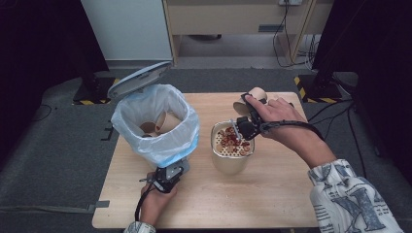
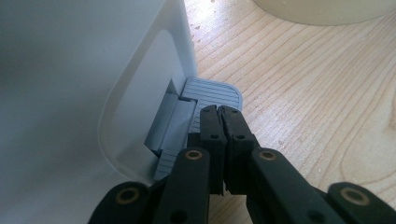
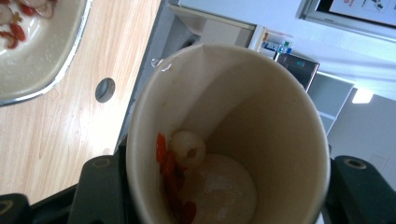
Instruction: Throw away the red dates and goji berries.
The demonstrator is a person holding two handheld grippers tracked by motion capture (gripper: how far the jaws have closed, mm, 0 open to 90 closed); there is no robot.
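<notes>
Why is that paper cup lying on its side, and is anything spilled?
The right gripper holds the cup tipped over the strainer bowl. A pale fruit and red bits cling inside it. Nothing lies spilled on the table. The left gripper presses the bin's pedal, holding the lid up.

Left gripper (image 1: pixel 166 175) low, fingers (image 2: pixel 212 130) pressed together; right gripper (image 1: pixel 243 127) tilted, fingers clamped, wrist bent inward.

Wood-grain table (image 1: pixel 272 194), matt paper cup (image 3: pixel 261 116), ribbed grey plastic pedal (image 2: pixel 212 93).
</notes>
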